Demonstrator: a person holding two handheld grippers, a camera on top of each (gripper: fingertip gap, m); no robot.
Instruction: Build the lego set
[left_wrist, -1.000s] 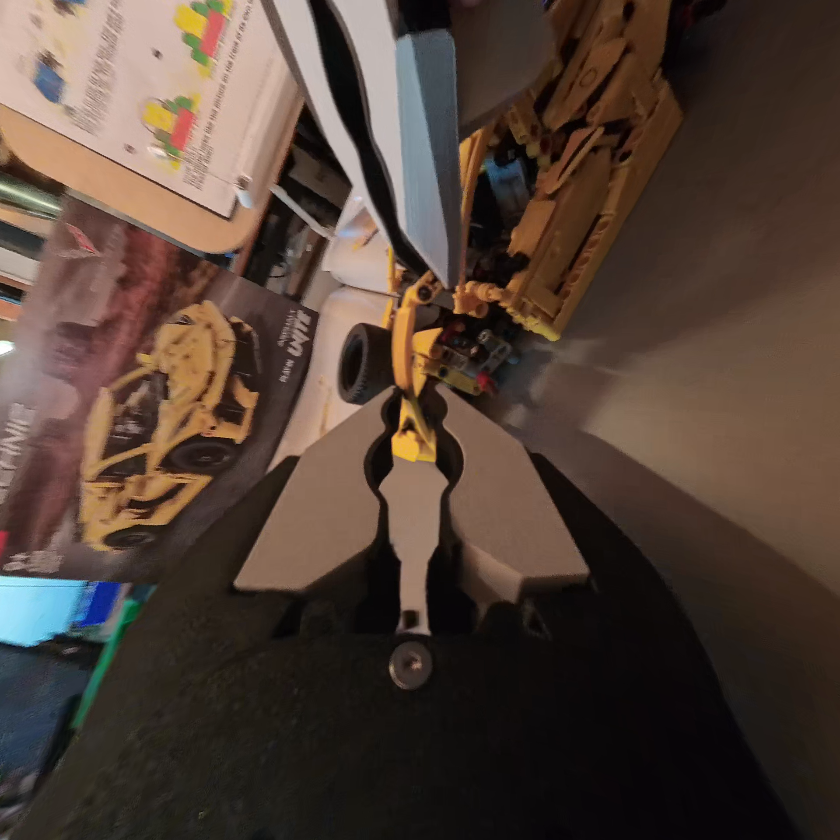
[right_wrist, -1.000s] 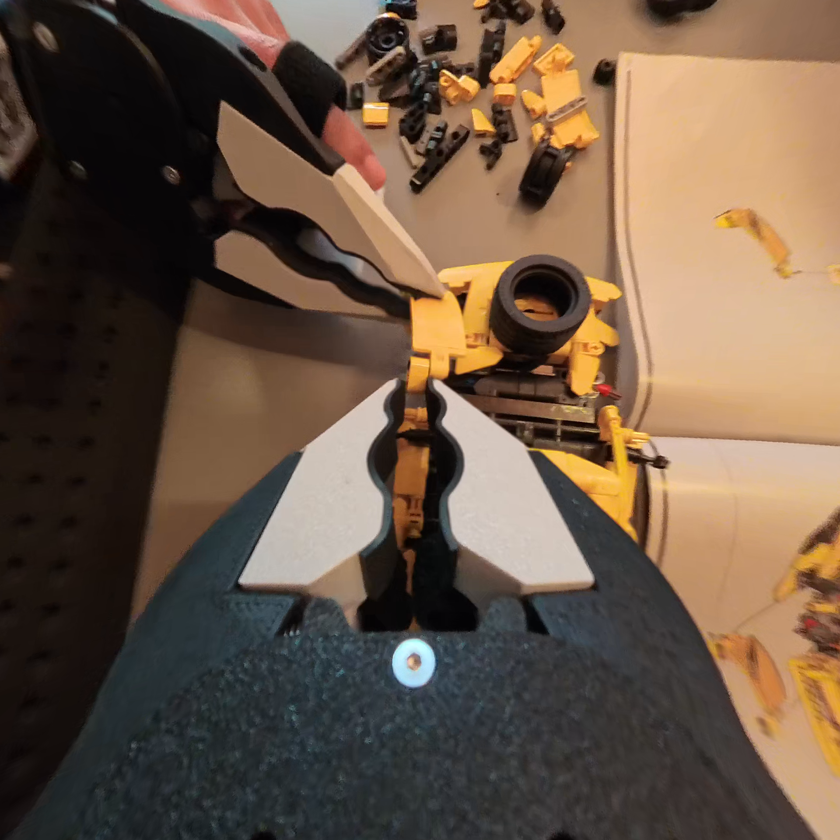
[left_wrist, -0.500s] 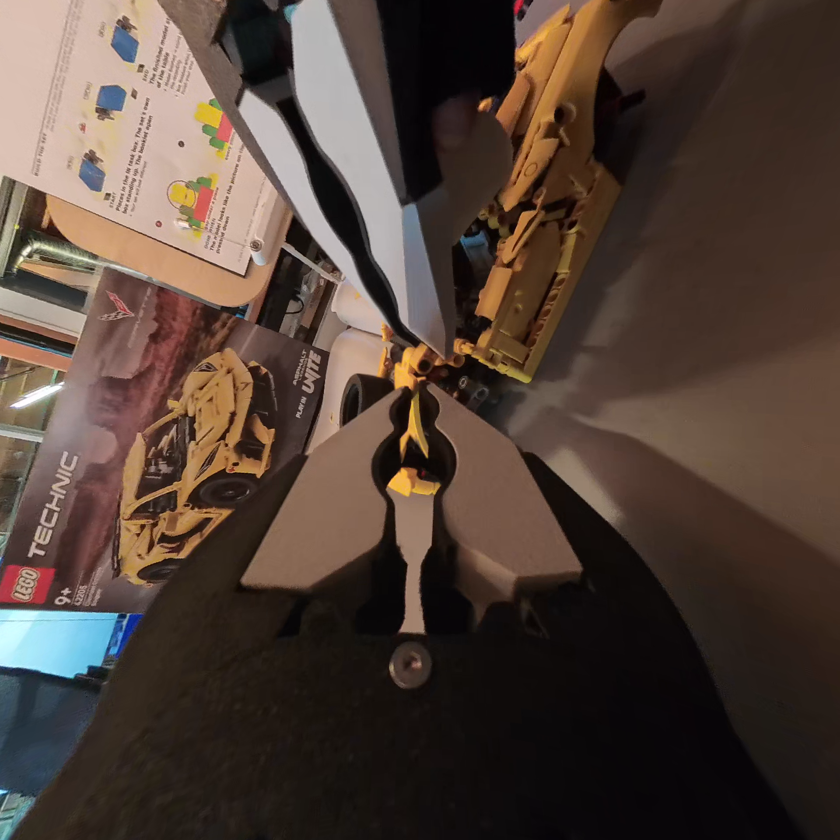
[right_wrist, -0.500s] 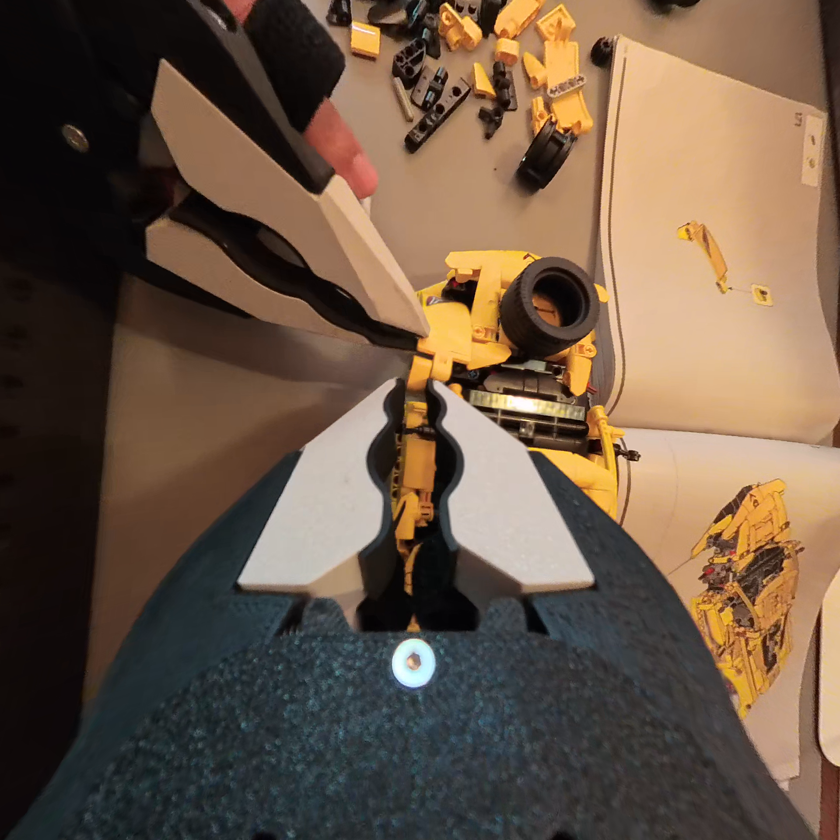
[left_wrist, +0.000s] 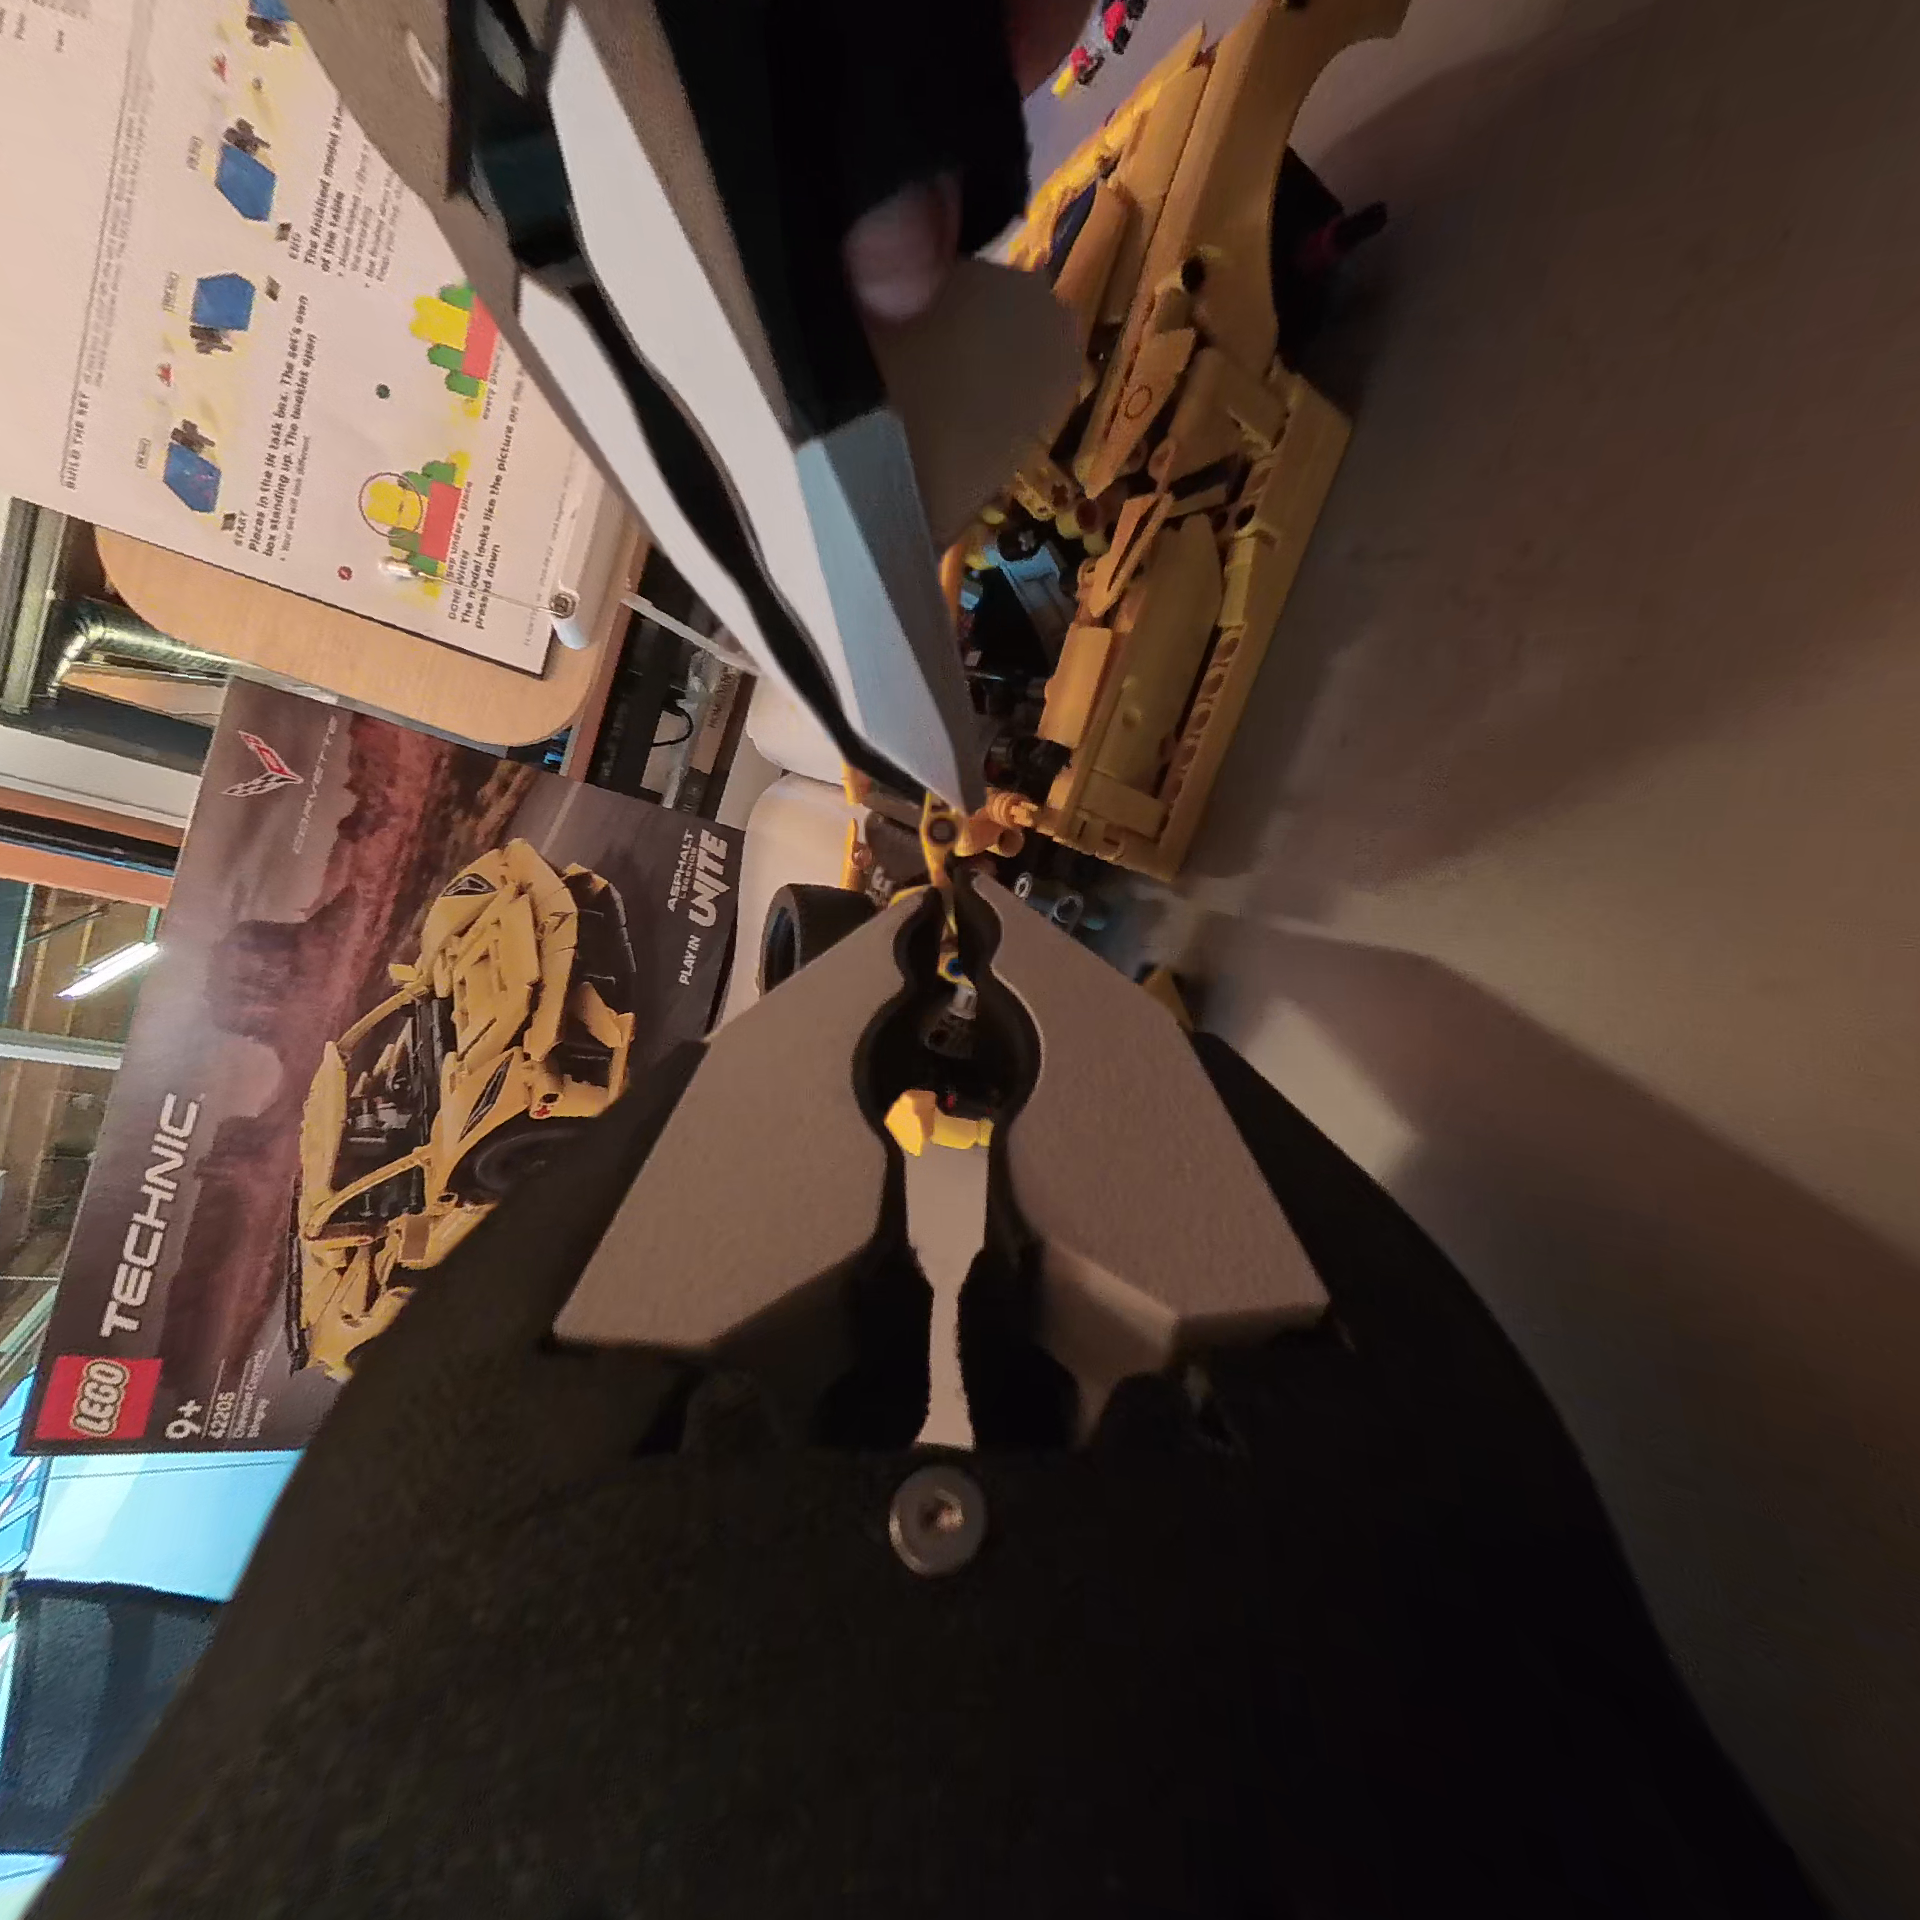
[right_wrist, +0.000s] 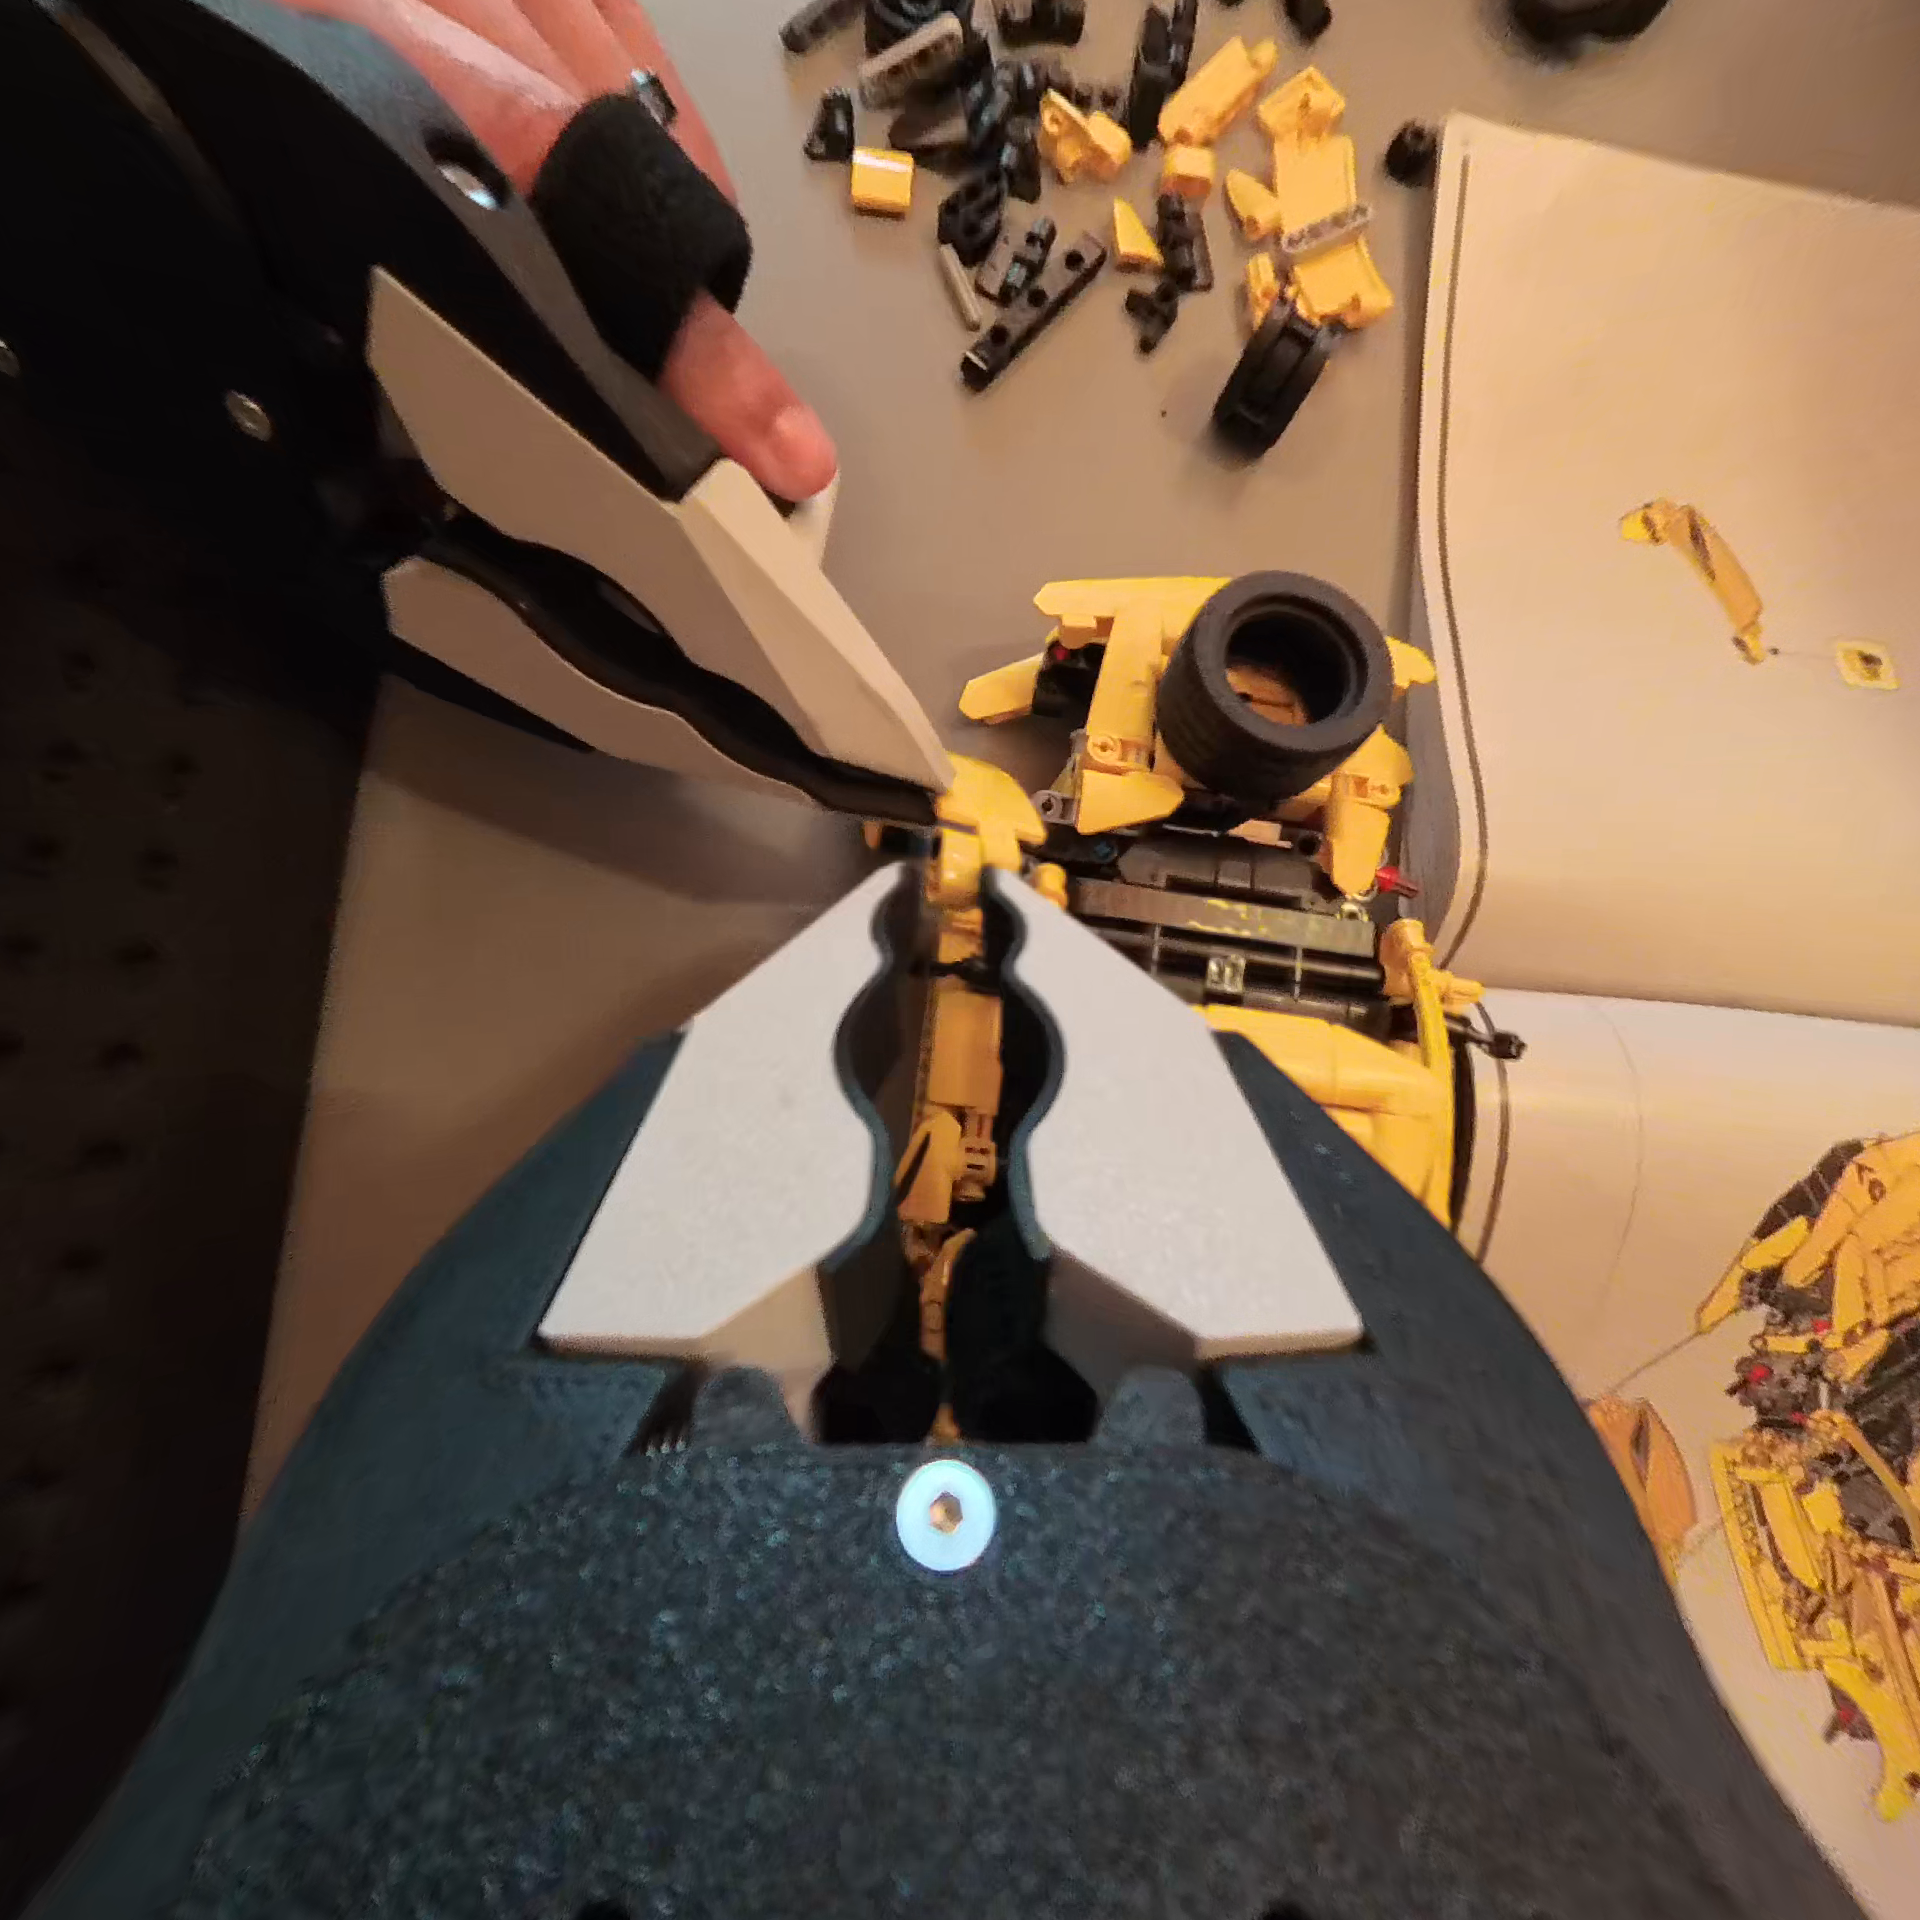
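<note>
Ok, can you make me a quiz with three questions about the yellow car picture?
1. Where do the loose pieces lie? A on the table beyond the car; B in a bucket; C on a chair.
2. What colour is the tyre on the car? A red; B black; C white.
3. How is the right tool? A wide open; B lying flat on the table; C shut on the car.
Answers: A, they are scattered on the table past the car; B, the tyre is plainly black; C, it pinches a yellow part of the car.
</note>
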